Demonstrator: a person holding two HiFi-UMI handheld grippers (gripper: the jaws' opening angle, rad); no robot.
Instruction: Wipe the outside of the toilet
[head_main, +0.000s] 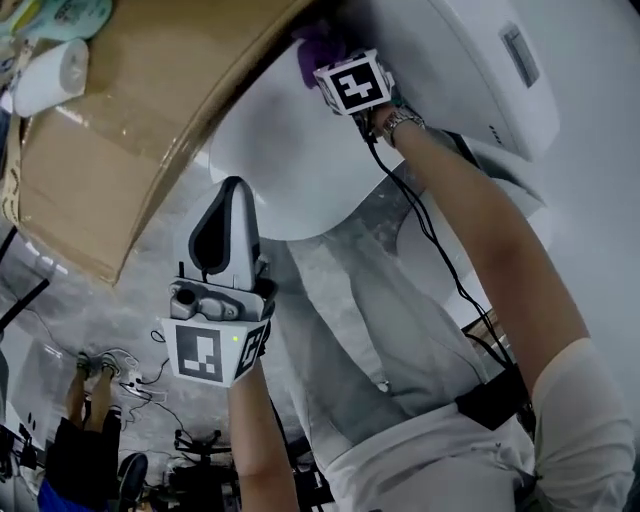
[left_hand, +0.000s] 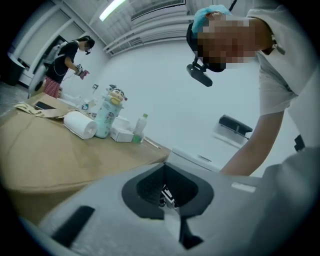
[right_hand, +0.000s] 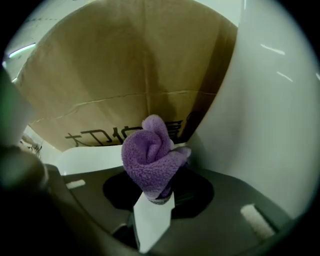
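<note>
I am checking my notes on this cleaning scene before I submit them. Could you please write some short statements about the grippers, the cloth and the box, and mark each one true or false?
1. The right gripper clamps a purple cloth. True.
2. The left gripper holds a brush. False: its jaws are together with nothing between them.
3. A white paper roll lies on the cardboard box. True.
4. The cloth is held far from the toilet. False: it is close beside the toilet's white wall, next to the box.
</note>
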